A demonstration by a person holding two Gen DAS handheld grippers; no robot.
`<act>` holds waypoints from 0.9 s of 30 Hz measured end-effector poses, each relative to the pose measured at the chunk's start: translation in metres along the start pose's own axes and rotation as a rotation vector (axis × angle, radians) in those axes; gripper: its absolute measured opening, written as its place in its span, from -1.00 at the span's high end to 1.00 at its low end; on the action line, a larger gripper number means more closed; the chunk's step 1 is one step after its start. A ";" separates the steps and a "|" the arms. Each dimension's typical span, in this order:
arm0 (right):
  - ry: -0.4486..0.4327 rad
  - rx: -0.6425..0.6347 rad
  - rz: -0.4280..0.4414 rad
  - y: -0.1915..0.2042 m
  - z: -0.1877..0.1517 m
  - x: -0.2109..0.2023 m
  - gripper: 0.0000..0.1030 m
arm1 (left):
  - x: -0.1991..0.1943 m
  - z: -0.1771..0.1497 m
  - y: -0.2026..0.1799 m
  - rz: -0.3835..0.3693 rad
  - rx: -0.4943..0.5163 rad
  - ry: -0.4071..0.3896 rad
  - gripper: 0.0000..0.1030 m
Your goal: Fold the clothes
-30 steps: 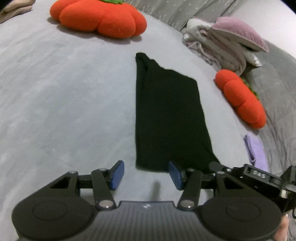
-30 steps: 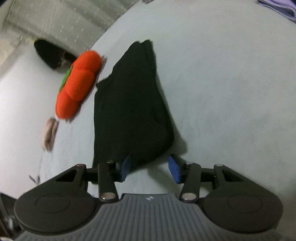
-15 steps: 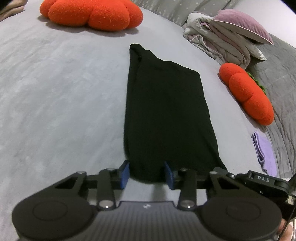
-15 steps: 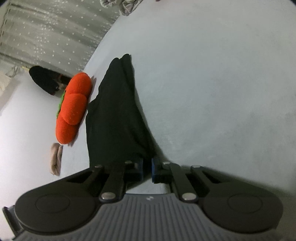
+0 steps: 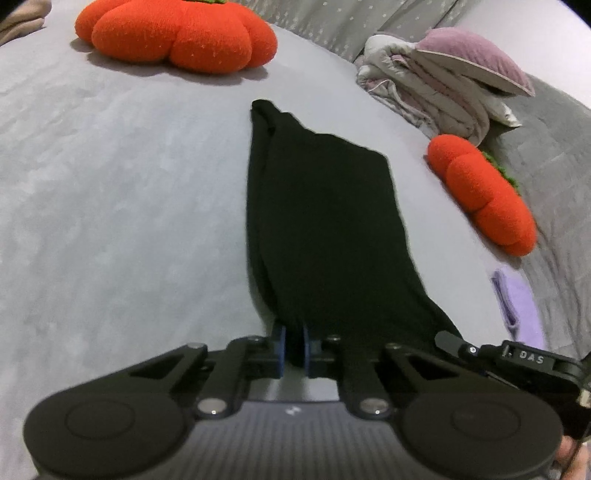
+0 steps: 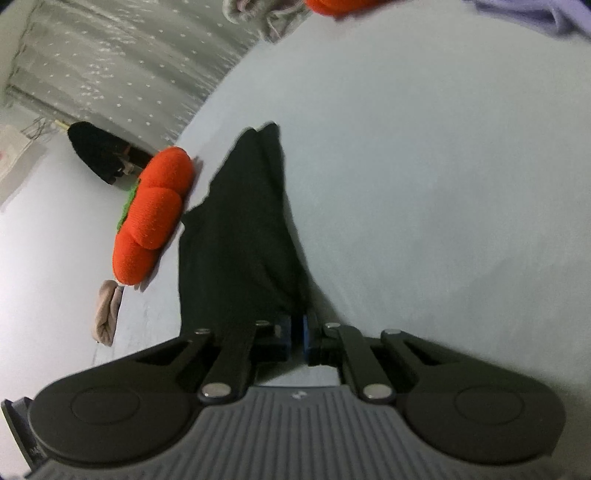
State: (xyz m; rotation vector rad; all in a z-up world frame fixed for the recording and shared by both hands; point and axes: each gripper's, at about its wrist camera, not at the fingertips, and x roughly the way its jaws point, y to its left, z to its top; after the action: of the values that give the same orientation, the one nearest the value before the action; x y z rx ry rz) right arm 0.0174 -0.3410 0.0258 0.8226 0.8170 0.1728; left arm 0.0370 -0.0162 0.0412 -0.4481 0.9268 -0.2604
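Pinching the near hem of a black garment from both sides, you are working at a grey bed. Your left gripper is closing, its blue pads already pressing on a bunch of the dark cloth at the near left corner. Your right gripper is clamped tight on the near right corner of the same piece, with only a thin fold of fabric between its pads. The garment is lying as a long, narrow strip running away from you across the bedcover, its far end narrowing to a bunched tip. A large orange plush cushion is sitting well beyond it, and a second orange cushion is resting to the right of the strip, near it but apart. Folded pale bedding with a mauve pillow on top is piled in the far right corner, and a lilac cloth is lying by the bed's right edge.
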 end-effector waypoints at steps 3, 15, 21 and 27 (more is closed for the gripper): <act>-0.026 -0.031 0.010 0.007 0.001 -0.008 0.89 | -0.018 0.003 -0.002 -0.047 0.002 -0.021 0.84; 0.002 -0.018 0.034 0.010 -0.027 -0.047 0.90 | -0.058 -0.025 0.004 -0.061 0.032 0.038 0.86; 0.019 -0.002 -0.008 0.009 -0.047 -0.061 0.90 | -0.076 -0.052 0.012 -0.021 0.056 0.077 1.00; 0.025 0.000 -0.038 0.003 -0.065 -0.071 0.91 | -0.079 -0.066 0.019 -0.011 0.086 0.097 1.00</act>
State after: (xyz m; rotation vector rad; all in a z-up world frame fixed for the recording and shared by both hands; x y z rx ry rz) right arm -0.0766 -0.3320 0.0434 0.8055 0.8554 0.1495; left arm -0.0623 0.0153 0.0542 -0.3638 1.0038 -0.3335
